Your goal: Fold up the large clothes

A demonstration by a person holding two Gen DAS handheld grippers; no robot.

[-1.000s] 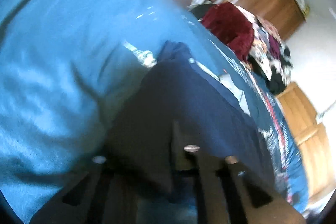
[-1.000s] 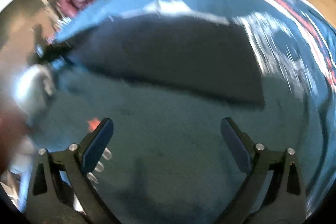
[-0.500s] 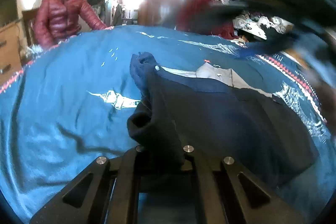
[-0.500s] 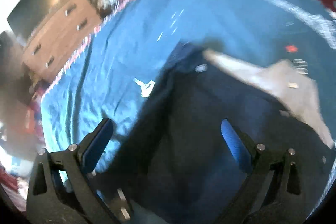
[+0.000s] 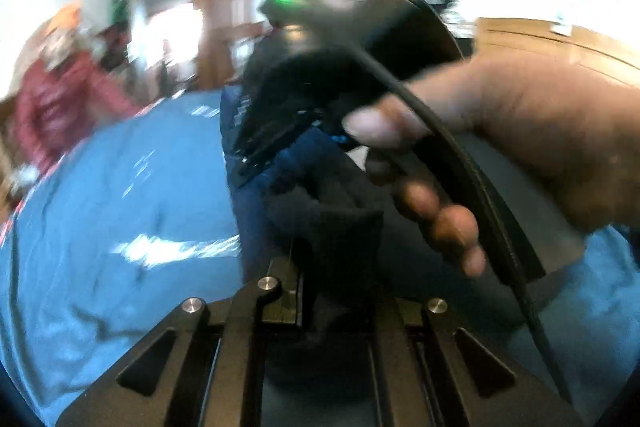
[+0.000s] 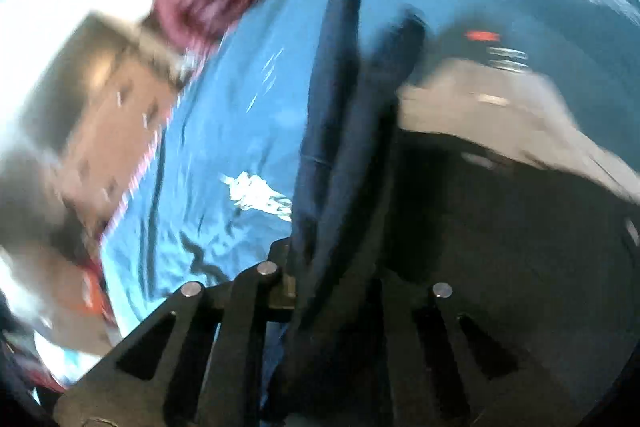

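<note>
Navy cloth of the garment (image 5: pixel 280 183) is pinched in our left gripper (image 5: pixel 320 287), jaws closed on a dark bunched edge above the blue bedspread (image 5: pixel 120 207). Our right gripper (image 6: pixel 332 267) likewise clamps a raised navy fold, the rest lying on the bedspread, grey lining (image 6: pixel 500 123) exposed. We judge folding barely begun; the halves remain to be laid over and flattened.

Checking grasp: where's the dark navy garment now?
Dark navy garment is pinched in both closed grippers, left gripper and right gripper, lifted above the blue bedspread.
</note>
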